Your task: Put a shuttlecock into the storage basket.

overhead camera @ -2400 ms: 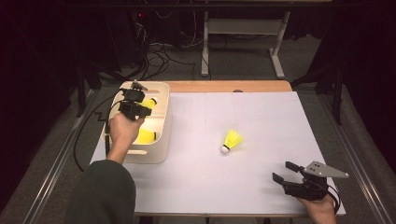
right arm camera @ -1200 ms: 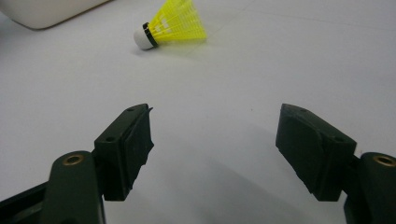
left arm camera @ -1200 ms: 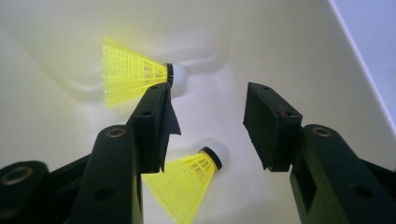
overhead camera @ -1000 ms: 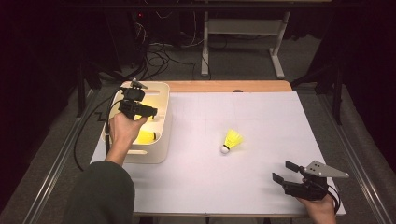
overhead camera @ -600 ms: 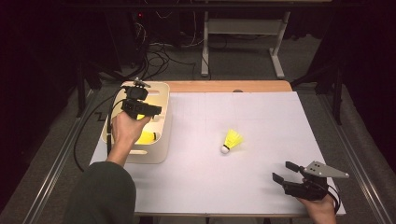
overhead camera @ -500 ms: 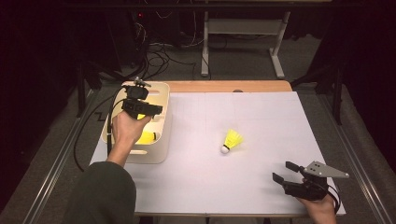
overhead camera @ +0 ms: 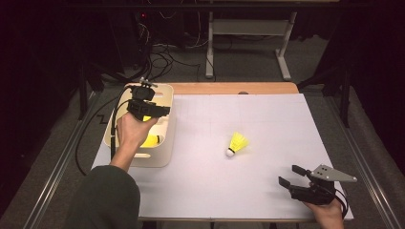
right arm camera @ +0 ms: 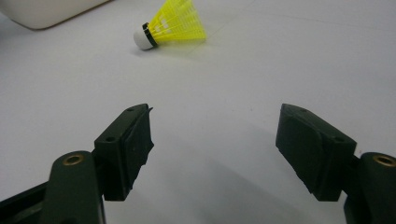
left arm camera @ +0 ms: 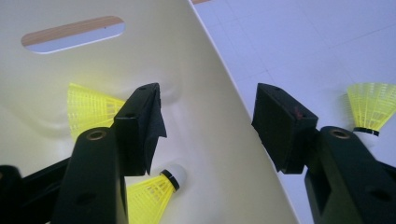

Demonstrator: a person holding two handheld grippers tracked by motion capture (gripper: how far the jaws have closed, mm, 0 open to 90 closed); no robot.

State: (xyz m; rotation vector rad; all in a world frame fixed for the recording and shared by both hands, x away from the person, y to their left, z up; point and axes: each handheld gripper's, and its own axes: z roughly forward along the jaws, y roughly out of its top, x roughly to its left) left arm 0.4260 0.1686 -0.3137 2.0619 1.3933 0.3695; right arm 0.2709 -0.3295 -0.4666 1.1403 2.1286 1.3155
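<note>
The shuttlecock [overhead camera: 237, 143] on the table [overhead camera: 267, 191] lies on its side near the middle of the white top, cork toward me and a little left, yellow skirt pointing away to the right. Nothing touches it. From my right gripper view it [right arm camera: 168, 24] sits far ahead and left of centre, with bare table between it and my jaws.

Two more shuttlecocks are in the tray [overhead camera: 162, 155] at the left edge of the table. In my left gripper view one [left arm camera: 156, 193] lies near, its white cork pointing right toward the tray's wall, and the other [left arm camera: 91, 108] lies farther in, partly hidden behind my left jaw. From above I see only a patch of yellow [overhead camera: 152, 140] in the tray beside my hand.

My left gripper [overhead camera: 145, 109] hangs over the tray's right wall. Its jaws stand wide apart and have just been opening; nothing is between them but the tray's wall below, one jaw over the inside and one over the table outside. The loose shuttlecock [left arm camera: 371, 108] shows past the right jaw.

My right gripper [overhead camera: 291, 177] rests low at the near right corner of the table, well apart from the shuttlecock, pointing left and away. Its jaws are spread wide and empty.
</note>
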